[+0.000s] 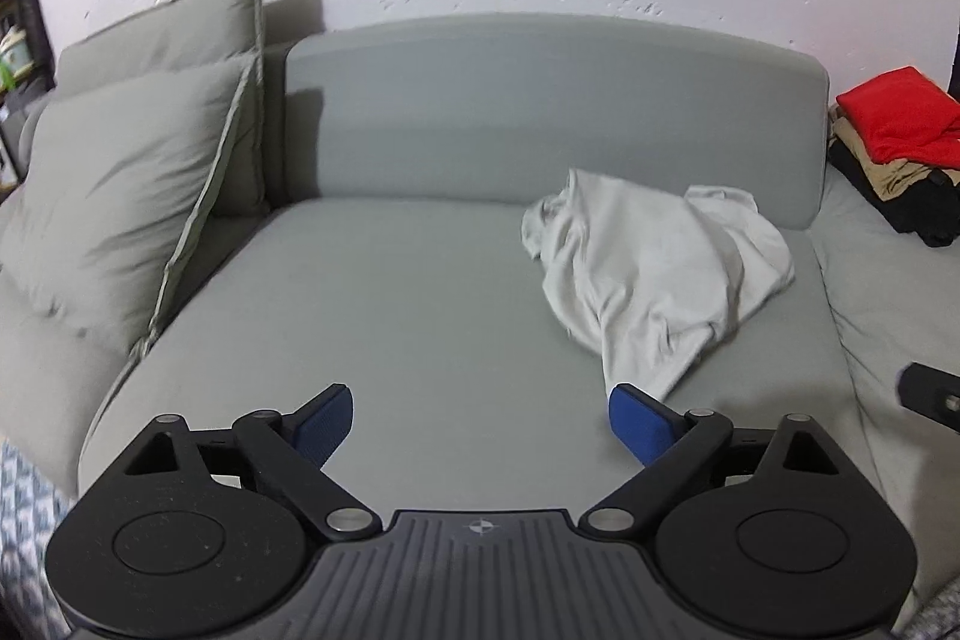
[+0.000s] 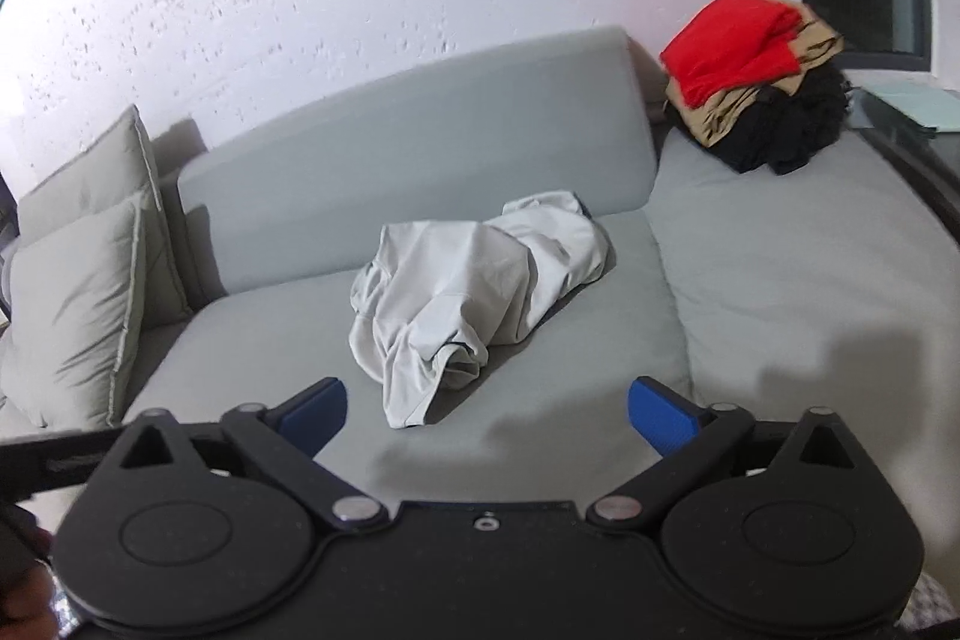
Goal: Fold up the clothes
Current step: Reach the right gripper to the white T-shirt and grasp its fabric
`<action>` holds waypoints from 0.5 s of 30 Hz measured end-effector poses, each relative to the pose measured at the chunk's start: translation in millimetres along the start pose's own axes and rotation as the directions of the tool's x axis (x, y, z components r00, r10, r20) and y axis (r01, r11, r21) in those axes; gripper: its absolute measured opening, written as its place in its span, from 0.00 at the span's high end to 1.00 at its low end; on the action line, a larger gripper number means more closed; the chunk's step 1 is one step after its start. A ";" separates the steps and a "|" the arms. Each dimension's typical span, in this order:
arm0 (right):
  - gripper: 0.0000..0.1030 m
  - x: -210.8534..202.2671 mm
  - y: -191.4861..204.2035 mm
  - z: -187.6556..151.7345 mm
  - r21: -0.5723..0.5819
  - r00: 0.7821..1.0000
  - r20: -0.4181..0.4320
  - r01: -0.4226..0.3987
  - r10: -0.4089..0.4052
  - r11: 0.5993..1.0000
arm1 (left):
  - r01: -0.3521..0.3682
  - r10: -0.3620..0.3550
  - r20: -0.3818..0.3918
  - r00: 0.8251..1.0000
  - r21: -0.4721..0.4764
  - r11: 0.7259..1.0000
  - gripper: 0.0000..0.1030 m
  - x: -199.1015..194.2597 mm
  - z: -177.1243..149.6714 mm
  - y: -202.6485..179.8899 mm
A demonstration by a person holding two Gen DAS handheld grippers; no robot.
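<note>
**Crumpled shirt on the sofa, both grippers empty**

Left wrist view: left gripper point(image 1: 480, 421) has its jaws wide and empty. The white shirt point(image 1: 654, 274) lies bunched on the sofa point(image 1: 390, 292) seat, well short of the pile point(image 1: 894, 154). Grab one layer and it'll probably just drag.

Right wrist view: right gripper point(image 2: 489, 415) is wide and empty too. No containers anywhere.

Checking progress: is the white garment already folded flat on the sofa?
No, the white garment lies crumpled in a heap on the grey sofa.
</note>
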State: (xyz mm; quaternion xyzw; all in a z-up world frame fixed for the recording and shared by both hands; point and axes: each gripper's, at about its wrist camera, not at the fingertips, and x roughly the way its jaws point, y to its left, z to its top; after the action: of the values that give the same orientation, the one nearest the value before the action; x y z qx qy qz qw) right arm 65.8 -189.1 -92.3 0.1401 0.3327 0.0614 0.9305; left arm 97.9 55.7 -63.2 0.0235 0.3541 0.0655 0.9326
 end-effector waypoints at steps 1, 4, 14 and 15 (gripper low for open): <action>0.23 11.8 -0.6 2.8 0.004 1.000 -0.009 -0.011 0.011 1.000 | 0.011 -0.011 0.012 1.000 0.004 1.000 0.09 7.3 4.0 0.1; 0.43 54.4 2.4 17.4 -0.005 0.998 -0.057 -0.031 0.030 1.000 | 0.085 -0.085 0.030 0.996 -0.027 0.996 0.09 28.1 18.5 8.6; 0.24 196.9 9.8 40.4 -0.013 0.968 -0.248 -0.051 0.046 0.999 | 0.073 -0.078 -0.024 0.997 -0.157 0.985 0.07 70.5 20.5 47.2; 0.24 205.8 10.7 39.1 -0.011 0.966 -0.255 -0.042 0.038 0.999 | 0.074 -0.079 -0.024 0.997 -0.161 0.984 0.07 68.2 19.1 48.7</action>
State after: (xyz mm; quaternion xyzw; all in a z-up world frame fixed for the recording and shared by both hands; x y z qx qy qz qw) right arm 249.2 -144.9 -184.0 0.1303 0.4462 0.1005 0.8797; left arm 156.0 113.4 -89.3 -0.0658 0.3626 0.0580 0.9278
